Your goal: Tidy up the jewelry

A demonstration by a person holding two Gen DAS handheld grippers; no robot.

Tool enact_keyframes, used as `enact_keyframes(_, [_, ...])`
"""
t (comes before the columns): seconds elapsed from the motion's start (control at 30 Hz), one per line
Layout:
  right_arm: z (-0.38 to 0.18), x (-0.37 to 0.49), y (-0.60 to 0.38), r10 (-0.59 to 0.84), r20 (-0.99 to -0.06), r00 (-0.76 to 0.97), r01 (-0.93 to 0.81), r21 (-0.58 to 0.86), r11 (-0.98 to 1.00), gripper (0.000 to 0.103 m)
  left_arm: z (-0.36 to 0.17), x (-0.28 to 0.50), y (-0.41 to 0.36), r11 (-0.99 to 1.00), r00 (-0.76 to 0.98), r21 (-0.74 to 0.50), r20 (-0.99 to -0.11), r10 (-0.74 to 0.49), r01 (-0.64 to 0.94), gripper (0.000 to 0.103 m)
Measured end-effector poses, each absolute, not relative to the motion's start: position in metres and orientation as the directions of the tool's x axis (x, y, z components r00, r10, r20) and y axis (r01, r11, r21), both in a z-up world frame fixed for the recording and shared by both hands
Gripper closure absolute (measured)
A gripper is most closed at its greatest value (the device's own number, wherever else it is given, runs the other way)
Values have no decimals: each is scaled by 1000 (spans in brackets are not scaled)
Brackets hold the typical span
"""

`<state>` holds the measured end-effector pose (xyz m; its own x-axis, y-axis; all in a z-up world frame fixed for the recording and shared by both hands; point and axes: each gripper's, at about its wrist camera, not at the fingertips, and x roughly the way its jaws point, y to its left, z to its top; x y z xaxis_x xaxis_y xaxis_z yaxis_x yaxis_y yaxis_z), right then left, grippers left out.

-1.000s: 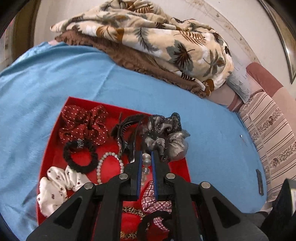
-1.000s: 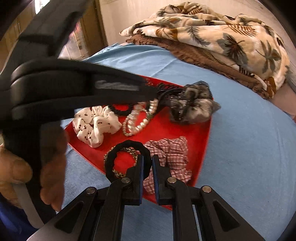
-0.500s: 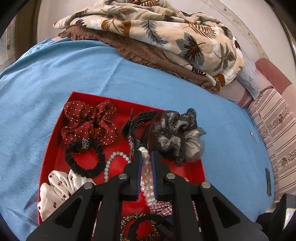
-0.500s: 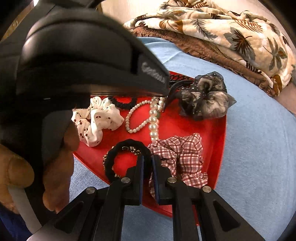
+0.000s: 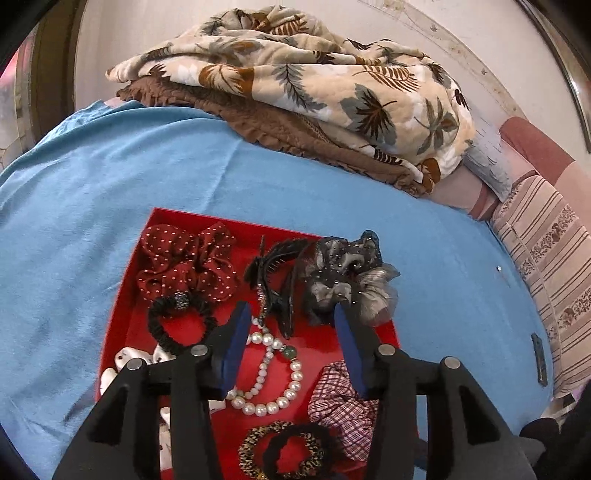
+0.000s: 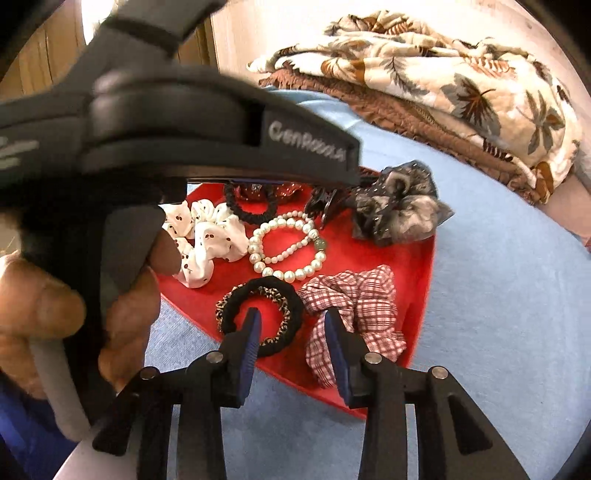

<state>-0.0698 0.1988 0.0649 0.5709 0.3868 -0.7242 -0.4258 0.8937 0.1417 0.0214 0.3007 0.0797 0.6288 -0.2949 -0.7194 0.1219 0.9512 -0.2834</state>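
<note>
Now pearl bracelet [image 5: 271, 373] loose on red tray [image 5: 125, 295] between opening, empty left tongs [image 5: 291, 345].

Bed is covered w/ blue sheet [image 5: 122, 184]. Leaf-print quilt [image 5: 314, 85] is folded over brown blanket [image 5: 258, 125] at far edge of sheet, against pale wall [image 5: 424, 26]. Striped pillow [image 5: 546, 258] is seen right of sheet.

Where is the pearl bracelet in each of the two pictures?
Left wrist view: the pearl bracelet lies low in the middle of the red tray, below the opening jaws of the left gripper.
Right wrist view: it lies mid-picture, in the tray, above the two stacked hair ties.
Shared landmark: the checked scrunchie sits just right of the bracelet and nearer the camera in both views.
</note>
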Motion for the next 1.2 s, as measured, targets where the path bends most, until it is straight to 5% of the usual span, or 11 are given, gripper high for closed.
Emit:
enact_keyframes(0.27, [76, -84, 167, 351, -708, 613, -346, 158, 925, 52, 86, 9, 305, 971, 676, -223, -702, -223, 88, 54])
enact_keyframes(1.2, [60, -73, 175, 290, -742, 605, -325, 102, 940, 51, 89, -14, 299, 997, 735, -66, -675, -67, 31, 38])
